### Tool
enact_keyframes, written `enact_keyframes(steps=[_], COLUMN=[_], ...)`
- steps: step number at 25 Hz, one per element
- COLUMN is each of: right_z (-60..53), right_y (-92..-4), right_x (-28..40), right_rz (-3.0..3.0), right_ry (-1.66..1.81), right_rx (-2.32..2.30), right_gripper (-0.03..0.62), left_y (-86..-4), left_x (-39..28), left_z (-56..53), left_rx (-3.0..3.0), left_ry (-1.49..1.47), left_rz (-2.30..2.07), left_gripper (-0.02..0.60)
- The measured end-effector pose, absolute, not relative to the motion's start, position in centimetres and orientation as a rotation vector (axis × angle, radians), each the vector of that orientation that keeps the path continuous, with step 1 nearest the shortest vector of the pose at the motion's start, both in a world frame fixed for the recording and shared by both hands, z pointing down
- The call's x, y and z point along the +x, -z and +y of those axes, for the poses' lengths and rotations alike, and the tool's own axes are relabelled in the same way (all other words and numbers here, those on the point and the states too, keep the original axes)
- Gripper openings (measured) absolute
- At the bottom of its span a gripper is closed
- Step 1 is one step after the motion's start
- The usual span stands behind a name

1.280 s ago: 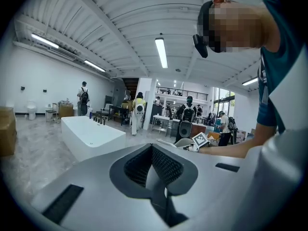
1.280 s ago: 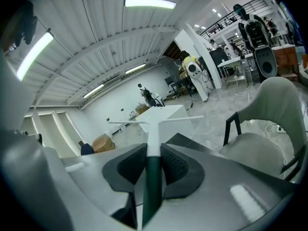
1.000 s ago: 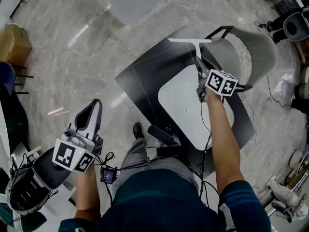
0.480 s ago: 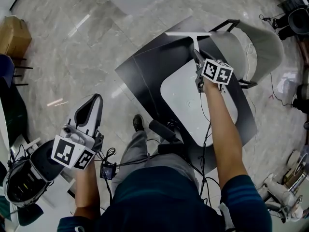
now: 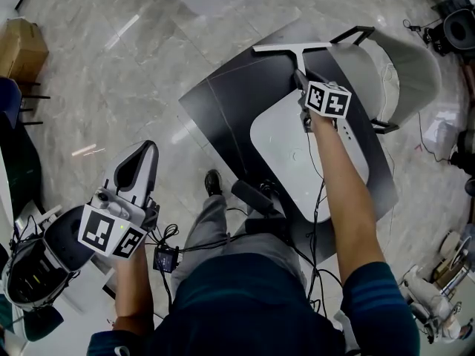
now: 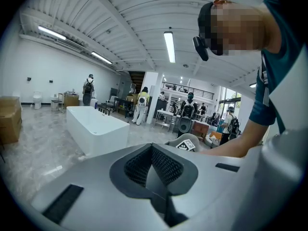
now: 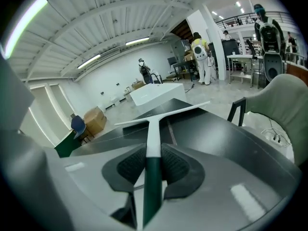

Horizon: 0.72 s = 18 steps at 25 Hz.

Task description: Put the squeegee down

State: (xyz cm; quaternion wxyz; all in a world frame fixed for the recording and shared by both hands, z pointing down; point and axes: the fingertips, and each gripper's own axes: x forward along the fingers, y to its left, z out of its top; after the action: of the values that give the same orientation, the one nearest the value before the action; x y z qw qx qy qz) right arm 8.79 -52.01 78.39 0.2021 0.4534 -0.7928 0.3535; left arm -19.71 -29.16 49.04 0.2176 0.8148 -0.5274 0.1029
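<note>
From above, the left tongs (image 5: pixel 148 153) hang over the floor beside the person's leg. The right tongs (image 5: pixel 303 81) reach over the black table (image 5: pixel 223 102) and hold the squeegee (image 5: pixel 291 48) by its handle. Its white bar is at the table's far edge.

In the left gripper view, the left tongs (image 6: pixel 153 163) are pressed together with nothing in them.

In the right gripper view, the squeegee's (image 7: pixel 154 129) handle sits between the right tongs (image 7: pixel 153 166). The pads touch it, and the tongs are just starting to open.
</note>
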Motion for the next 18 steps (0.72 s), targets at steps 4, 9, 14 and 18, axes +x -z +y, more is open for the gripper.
enact_keyframes(steps=[4,9,14,18], right_z=[-52.5,-51.8,-51.4,-50.5], right_y=[-78.8,-77.6,-73.9,-69.1], right_x=[8.3,8.1,9.9,10.6], right_rz=[-2.2,-2.199,-2.207,-2.274], right_ry=[-0.929,-0.906,-0.836,-0.779], right_rx=[1.237,1.206,1.268,1.316], right_gripper=[0.106,0.12,0.129,0.129], left_y=[-49.2,-48.0,-46.6,-44.8], left_x=[-20.1,-20.2,-20.7,-21.9], left_z=[-29.5,-28.8,-28.2,-26.8], left_rx=[2.256,2.274,2.321,2.341], left_ry=[-0.283,-0.274,-0.259,-0.245], left_rz=[-1.458,-1.463,-1.475,-1.521], left_gripper=[0.006,0.006,0.006,0.006])
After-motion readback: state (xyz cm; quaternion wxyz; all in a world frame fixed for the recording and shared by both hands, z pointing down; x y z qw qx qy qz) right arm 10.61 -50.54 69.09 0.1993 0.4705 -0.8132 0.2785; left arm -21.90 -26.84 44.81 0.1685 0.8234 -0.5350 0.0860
